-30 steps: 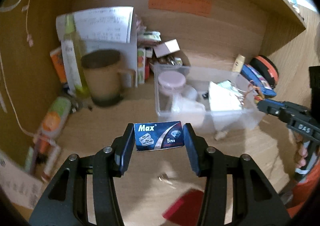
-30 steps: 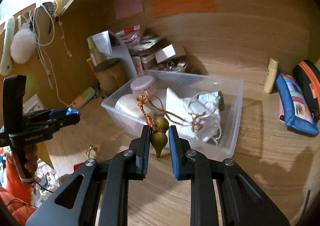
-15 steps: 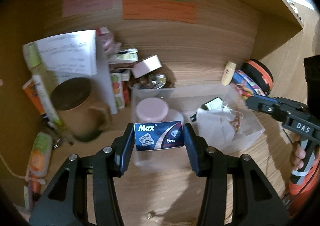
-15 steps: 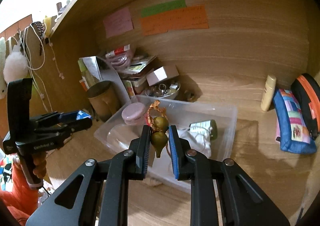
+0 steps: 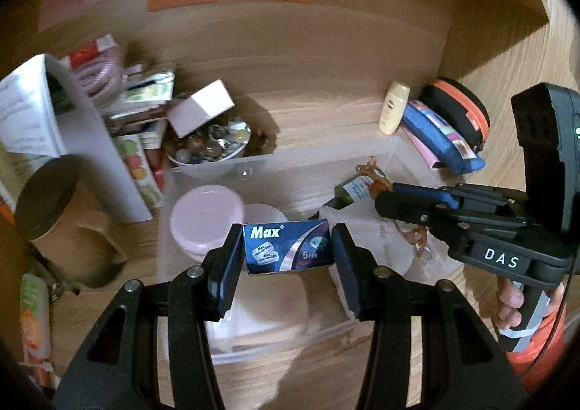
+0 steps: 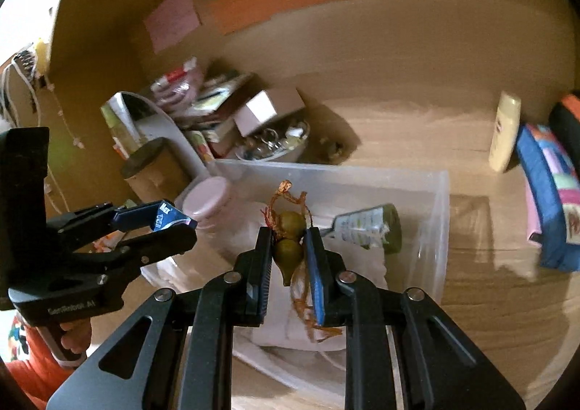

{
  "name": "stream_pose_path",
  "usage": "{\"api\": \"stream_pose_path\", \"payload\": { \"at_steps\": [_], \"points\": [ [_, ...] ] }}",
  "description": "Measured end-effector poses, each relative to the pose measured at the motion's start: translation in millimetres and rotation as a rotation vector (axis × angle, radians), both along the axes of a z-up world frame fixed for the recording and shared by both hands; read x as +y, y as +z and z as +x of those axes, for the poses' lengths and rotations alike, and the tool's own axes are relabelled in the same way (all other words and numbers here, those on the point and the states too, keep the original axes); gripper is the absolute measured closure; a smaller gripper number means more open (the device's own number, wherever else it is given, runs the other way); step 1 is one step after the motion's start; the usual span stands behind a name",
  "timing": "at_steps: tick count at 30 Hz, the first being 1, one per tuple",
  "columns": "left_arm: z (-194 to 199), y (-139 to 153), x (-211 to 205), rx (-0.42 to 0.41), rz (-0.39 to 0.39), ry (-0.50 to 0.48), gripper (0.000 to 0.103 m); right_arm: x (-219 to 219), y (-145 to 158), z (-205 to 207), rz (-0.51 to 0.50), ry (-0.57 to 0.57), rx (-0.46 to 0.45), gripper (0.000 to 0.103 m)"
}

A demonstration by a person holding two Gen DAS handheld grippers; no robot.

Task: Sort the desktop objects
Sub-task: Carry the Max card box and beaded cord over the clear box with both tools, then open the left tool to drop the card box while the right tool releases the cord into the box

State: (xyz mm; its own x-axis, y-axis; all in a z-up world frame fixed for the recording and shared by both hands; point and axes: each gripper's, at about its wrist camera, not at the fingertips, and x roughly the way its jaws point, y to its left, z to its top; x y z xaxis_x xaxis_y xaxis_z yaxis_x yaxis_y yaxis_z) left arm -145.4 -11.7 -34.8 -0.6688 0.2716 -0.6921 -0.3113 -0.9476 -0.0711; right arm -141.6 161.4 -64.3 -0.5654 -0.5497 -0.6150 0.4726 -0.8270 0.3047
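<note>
since the earlier frames both hands have carried their loads forward from the open counter (image 5: 380,141) to above the clear plastic bin (image 5: 275,163), which now fills the middle of both views. the left tongs (image 5: 288,250) are closed part-way on a small blue "max" box (image 5: 288,247), gripped by its two short ends and held level over the near left part of the bin, just in front of a pink-lidded jar (image 5: 206,218). the right tongs (image 6: 288,247) are pinched nearly shut on a gold gourd charm (image 6: 288,239), its orange cord (image 6: 290,192) looping above and trailing below the fingers, over the white cloth (image 6: 362,265) in the bin's middle.

risks, as a judgement: the two tongs sit close together over one bin, so releasing at once could knock them together. the trailing cord could catch on a finger and drag the charm back out. the box, held only by its ends, may tip on release and land against the jar instead of lying flat.

the box is flat, glossy card, dark blue with white lettering and a silver swoosh. the charm is two smooth olive-gold bulbs ending in a point.
</note>
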Motion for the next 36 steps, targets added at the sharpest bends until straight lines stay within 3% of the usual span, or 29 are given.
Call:
{"api": "stream_pose_path", "payload": {
  "at_steps": [23,29,31,36],
  "points": [
    [-21.9,-26.0,20.8,-0.059,-0.038,-0.033,0.055,-0.2,-9.6,-5.4,0.062,-0.041,-0.003,0.085],
    [-21.9,-26.0,21.6,-0.056,-0.050,-0.027,0.055,-2.2,-6.4,-0.7,0.057,-0.019,0.006,0.070],
    [-22.0,-25.7,22.0,-0.056,-0.053,-0.026,0.055,-0.7,-4.6,1.3,0.063,-0.043,0.025,0.049],
    [-19.0,-23.1,21.7,-0.042,-0.065,-0.021,0.053,7.7,0.9,3.1,0.045,-0.085,0.058,0.045]
  ]
}}
